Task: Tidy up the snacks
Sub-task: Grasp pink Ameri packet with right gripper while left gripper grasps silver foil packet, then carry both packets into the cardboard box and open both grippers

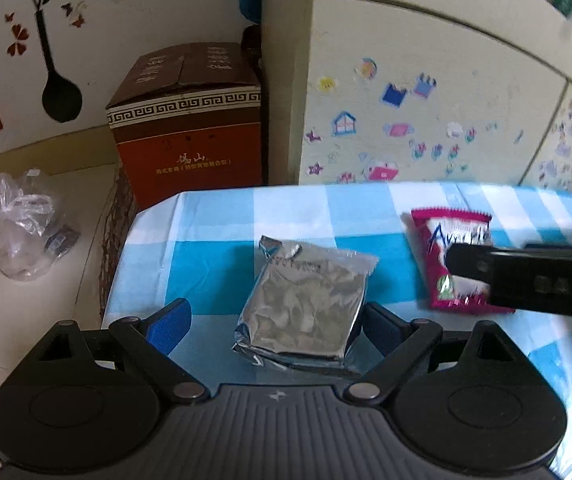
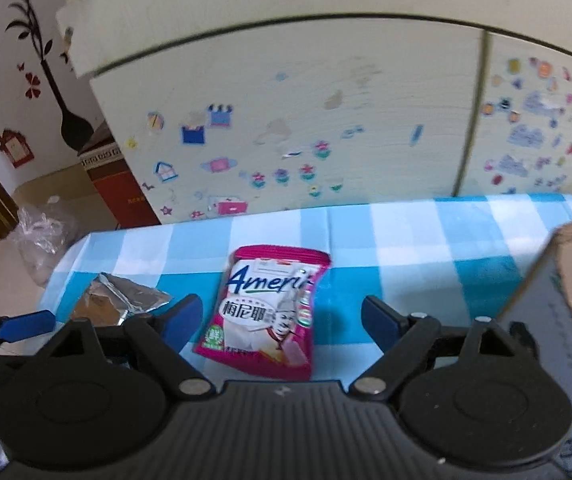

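A crumpled silver foil packet [image 1: 301,304] lies on the blue-and-white checked tablecloth [image 1: 214,240]. My left gripper [image 1: 276,328] is open around it: the right blue pad [image 1: 381,330] is at the packet's edge and the left pad [image 1: 170,326] stands well clear. To its right lies a pink snack packet [image 1: 449,260], partly covered by a black finger [image 1: 505,276] of my right gripper. In the right wrist view that pink packet [image 2: 266,312] lies flat between the pads of my right gripper [image 2: 282,322], which is open and touches neither side. The silver packet [image 2: 122,304] shows at the left.
A cardboard box [image 2: 557,280] with yellow snacks inside stands at the table's right edge. A cream cabinet [image 1: 425,100] covered in stickers backs the table. On the floor to the left are a brown-and-red carton [image 1: 186,120] and a clear plastic bag [image 1: 26,232].
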### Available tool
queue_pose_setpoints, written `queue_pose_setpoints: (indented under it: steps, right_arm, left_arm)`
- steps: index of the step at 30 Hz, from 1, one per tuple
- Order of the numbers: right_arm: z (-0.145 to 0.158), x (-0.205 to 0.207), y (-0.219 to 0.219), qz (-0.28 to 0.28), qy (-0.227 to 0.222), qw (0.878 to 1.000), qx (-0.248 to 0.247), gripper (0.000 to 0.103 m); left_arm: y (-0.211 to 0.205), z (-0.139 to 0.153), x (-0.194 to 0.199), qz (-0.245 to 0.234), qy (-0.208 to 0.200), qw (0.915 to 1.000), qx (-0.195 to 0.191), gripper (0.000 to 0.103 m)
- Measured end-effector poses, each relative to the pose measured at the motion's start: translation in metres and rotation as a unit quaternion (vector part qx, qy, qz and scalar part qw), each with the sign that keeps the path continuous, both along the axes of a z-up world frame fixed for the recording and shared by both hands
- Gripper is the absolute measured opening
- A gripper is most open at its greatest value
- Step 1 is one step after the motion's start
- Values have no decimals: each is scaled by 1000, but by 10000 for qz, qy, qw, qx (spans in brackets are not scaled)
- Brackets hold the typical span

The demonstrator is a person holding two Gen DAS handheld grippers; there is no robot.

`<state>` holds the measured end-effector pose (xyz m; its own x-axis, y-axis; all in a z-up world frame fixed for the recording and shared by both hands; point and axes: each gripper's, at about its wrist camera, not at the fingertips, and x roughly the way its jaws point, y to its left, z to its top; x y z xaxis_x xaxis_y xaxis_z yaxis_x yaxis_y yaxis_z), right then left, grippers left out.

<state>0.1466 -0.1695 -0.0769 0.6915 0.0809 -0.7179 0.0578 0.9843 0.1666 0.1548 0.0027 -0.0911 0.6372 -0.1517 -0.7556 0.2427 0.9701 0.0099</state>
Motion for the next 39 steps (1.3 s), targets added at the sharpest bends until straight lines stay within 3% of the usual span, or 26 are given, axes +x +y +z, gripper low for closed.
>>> queue_pose_setpoints:
  steps: [9,11,14,16,18,27,35,39]
  right_arm:
    - [-18,6,14,71,-136,9987,-477,86]
    - [-18,5,13,26,-197,9984,-525,77]
    - [-16,4,8,10,-222,9981,-570,60]
    - [-14,4,3,27,-185,9987,-469,57]
    - [-13,1,1,47,-126,9989,-452,53]
    - [8,-29,-12,-62,64,9997,-217,52]
    - [37,-78,-22,-22,12,9999,-157,52]
    - [49,-100,-21,28,-92,9997,-210,52]
  left_arm:
    - [-2,-8,4,139,-59,9998,112,103]
    - [-2,-7,5,135,-69,9998,92,102]
    - [-3,-6,7,82,-8,9999,-109,88]
    - [-7,-3,7,29,-2,9998,-173,73]
    - [-12,0,5,-107,-20,9998,-157,65]
    - [-12,14,-14,164,165,9993,-281,64]
    - [-14,37,-56,149,18,9991,-392,64]
    - [-9,51,-74,195,-34,9977,-643,64]
